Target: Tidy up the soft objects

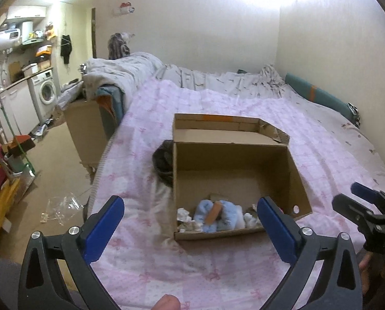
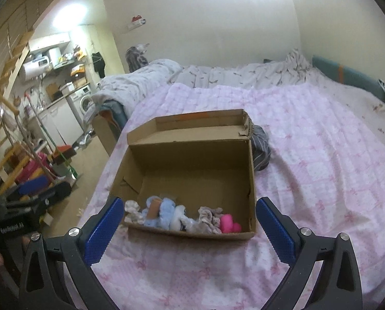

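Observation:
An open cardboard box [image 1: 299,180] [image 2: 251,170] sits on the pink bedspread. Along its near wall lie soft things: a light blue plush [image 2: 164,213] [image 1: 226,215] with an orange patch, pale crumpled cloths [image 2: 209,218] and a pink toy [image 2: 228,223]. A dark striped cloth [image 2: 261,147] [image 1: 164,161] lies on the bed behind the box. My left gripper [image 1: 191,227] is open and empty, just in front of the box. My right gripper [image 2: 187,228] is open and empty, also in front of the box; it also shows in the left wrist view [image 1: 357,199].
The pink bedspread [image 2: 321,170] covers a large bed, with a grey duvet [image 2: 145,77] bunched at the far side. Left of the bed is floor [image 1: 55,170] with litter, a wooden cabinet [image 1: 85,129], a washing machine [image 1: 45,91] and cluttered shelves.

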The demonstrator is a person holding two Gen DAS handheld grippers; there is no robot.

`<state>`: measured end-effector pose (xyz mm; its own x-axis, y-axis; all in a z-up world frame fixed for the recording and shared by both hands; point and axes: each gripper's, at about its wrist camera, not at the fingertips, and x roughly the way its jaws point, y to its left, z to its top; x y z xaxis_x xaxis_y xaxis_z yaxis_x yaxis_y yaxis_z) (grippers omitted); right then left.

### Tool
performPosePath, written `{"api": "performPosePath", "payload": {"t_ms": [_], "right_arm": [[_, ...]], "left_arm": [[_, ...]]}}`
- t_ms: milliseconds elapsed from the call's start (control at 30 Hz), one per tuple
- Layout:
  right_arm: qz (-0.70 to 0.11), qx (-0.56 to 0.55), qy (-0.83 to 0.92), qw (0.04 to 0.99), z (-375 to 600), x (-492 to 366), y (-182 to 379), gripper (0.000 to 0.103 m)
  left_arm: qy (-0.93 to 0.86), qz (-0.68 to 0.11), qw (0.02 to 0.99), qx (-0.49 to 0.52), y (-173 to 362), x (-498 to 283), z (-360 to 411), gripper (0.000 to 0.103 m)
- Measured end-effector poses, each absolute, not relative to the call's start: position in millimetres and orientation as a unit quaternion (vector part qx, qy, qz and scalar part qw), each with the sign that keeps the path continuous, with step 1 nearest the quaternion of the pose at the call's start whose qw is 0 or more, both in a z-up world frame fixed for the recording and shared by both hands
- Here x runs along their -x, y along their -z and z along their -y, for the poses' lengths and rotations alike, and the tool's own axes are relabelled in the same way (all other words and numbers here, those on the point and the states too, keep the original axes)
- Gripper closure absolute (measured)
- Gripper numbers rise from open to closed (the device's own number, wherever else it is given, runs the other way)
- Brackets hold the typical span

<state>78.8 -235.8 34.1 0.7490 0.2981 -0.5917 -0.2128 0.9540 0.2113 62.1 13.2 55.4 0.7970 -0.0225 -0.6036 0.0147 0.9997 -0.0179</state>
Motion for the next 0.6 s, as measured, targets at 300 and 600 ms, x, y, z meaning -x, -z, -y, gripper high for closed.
{"api": "performPosePath", "payload": {"t_ms": [300,600], "right_arm": [[-0.304,-0.046,-0.113,0.945,232,-63,-18,0.000],[-0.324,-0.051,-0.108,0.939,233,-72,-8,0.000]], "left_arm": [[-0.002,-0.320,0.947,0.004,-38,-68,-14,0.000],[0.008,-0.329,0.944,-0.001,-31,-72,-11,0.000]]}}
